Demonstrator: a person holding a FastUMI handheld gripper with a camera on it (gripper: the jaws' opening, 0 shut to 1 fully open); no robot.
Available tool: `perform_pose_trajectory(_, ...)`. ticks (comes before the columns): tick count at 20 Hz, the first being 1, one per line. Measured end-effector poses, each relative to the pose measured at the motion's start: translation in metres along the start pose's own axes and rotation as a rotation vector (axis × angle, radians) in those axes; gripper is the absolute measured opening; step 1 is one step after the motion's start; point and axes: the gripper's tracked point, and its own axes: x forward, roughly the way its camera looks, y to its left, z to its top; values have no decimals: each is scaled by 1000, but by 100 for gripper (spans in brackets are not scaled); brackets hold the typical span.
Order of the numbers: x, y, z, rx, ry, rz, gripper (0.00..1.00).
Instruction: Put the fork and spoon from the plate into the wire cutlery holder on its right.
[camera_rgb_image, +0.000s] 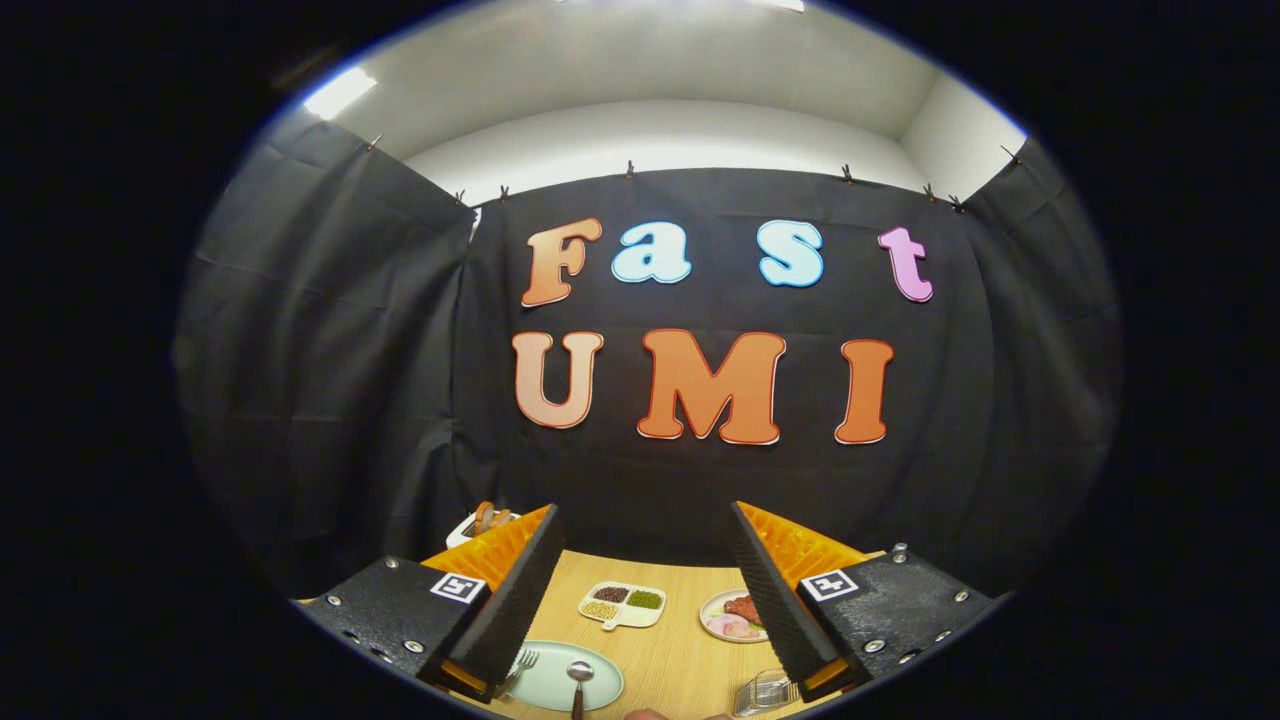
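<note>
1. We hold the tool (640, 600) high above the wooden bench (680, 660), its 2 fingers spread wide apart and grasping nothing.
2. The pale green plate (553, 685) lies between and just below the fingertips, toward the left finger. The fork (522, 665) rests on the plate's left edge, partly hidden by that finger; the spoon (579, 680) lies in the middle, bowl pointing away from us.
3. The wire cutlery holder (765, 692) sits to the plate's right, just beside the right finger's base.
4. We judge nothing is moved yet; the step in hand is descending to 1 utensil. The spoon looks easier, being fully exposed.
5. To do it well, we should tilt down, straddle the thin handle crosswise and close low, since smooth metal on a glossy plate may slip.
6. Farther off stand a white divided dish (622, 604) of beans and a round plate of meat (733, 615).
</note>
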Motion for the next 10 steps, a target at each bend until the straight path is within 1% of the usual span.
perform_pose_trajectory(5,0,5,-21,7,56,0,99)
perform_pose_trajectory(10,3,12,-38,35,109,34,98)
